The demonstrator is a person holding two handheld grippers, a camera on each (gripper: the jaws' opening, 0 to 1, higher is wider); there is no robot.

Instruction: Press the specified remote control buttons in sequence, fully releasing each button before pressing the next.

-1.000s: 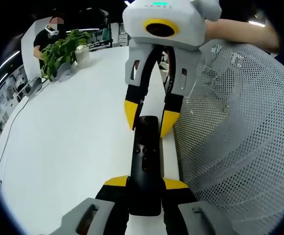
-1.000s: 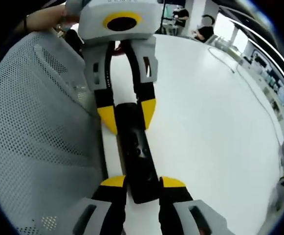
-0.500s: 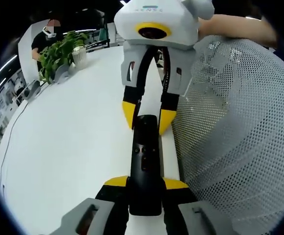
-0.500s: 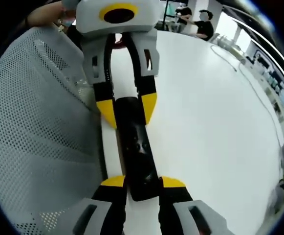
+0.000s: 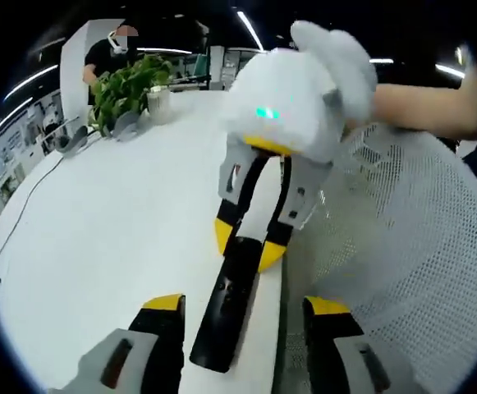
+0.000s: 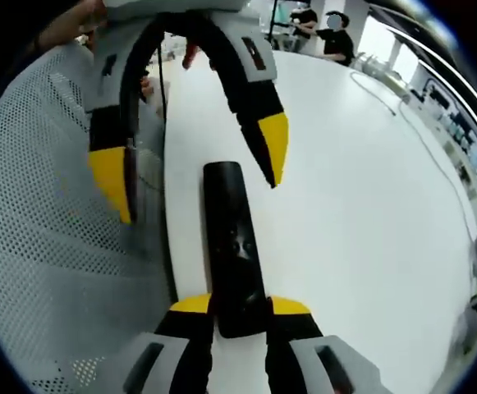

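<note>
A black remote (image 5: 224, 308) (image 6: 231, 238) lies along the edge of a white table (image 5: 115, 222). My right gripper (image 6: 242, 305) is shut on the remote's near end, its yellow-tipped jaws pressed against both sides. The left gripper view shows the right gripper (image 5: 248, 245) from the front, clamped on the remote's far end. My left gripper (image 5: 246, 305) is open, its jaws standing wide on either side of the remote without touching it. Seen from the right gripper view, the left gripper (image 6: 190, 168) hangs spread above the remote's far end.
A white mesh chair back (image 5: 402, 246) (image 6: 49, 230) presses close along the table's edge beside the remote. A potted plant (image 5: 131, 90) stands at the far end. People (image 6: 320, 25) sit at the far end. A thin cable (image 6: 419, 148) runs along the table's side.
My left gripper has opened and let go of the remote, drawing back from it. The right gripper keeps its hold on the other end.
</note>
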